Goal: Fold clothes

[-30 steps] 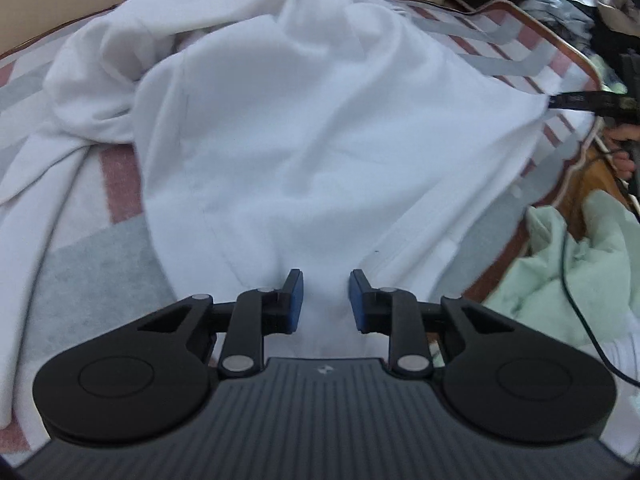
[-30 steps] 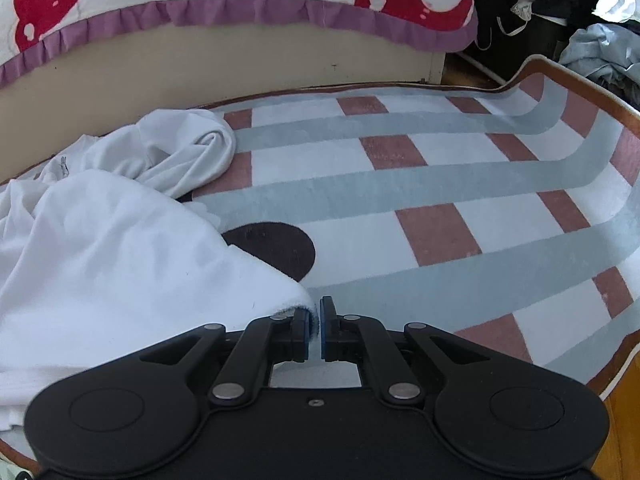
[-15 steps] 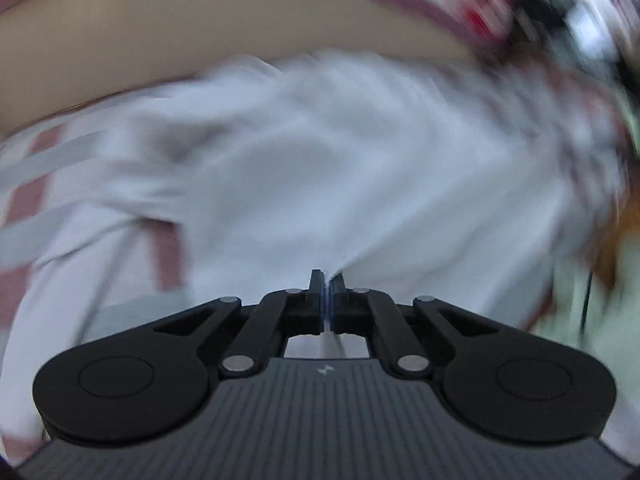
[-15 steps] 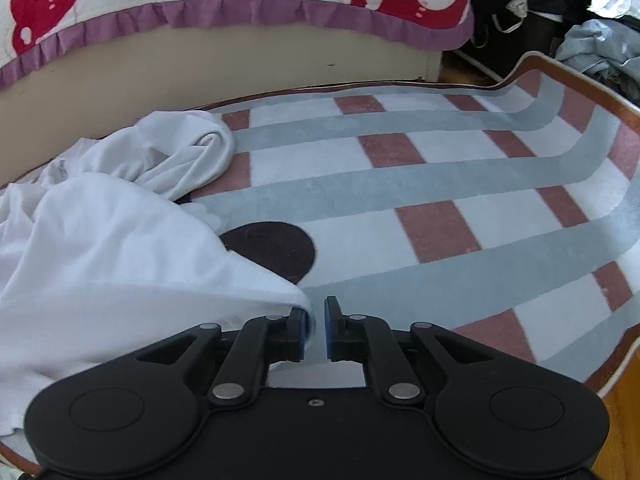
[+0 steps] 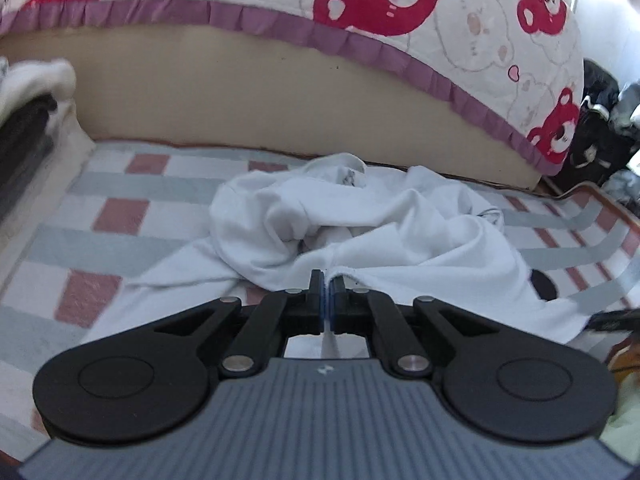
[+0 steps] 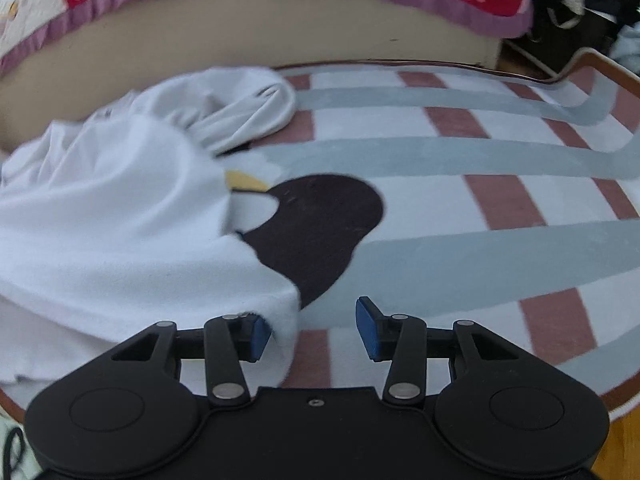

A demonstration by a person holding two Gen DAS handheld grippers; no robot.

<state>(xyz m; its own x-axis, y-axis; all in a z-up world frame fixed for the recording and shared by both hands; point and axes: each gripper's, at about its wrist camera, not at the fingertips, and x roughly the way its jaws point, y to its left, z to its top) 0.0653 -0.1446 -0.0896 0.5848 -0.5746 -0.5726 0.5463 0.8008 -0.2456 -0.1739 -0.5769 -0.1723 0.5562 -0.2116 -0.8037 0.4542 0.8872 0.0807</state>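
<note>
A white garment (image 5: 360, 236) lies crumpled on a checked rug (image 5: 120, 216). My left gripper (image 5: 327, 300) is shut on the garment's near hem, which runs off to the right. In the right wrist view the same white garment (image 6: 120, 216) covers the left of the rug (image 6: 480, 152). My right gripper (image 6: 312, 330) is open, and the garment's corner lies loose against its left finger (image 6: 258, 334).
A bed with a bear-print cover and purple frill (image 5: 360, 32) stands behind the rug. Dark clothes (image 5: 600, 132) are piled at the far right. A dark penguin shape (image 6: 316, 232) is printed on the rug beside the garment. Wooden floor (image 6: 624, 448) shows at the lower right.
My left gripper closed on the garment's hem and swung up to face the bed. My right gripper opened and let go of the garment's corner.
</note>
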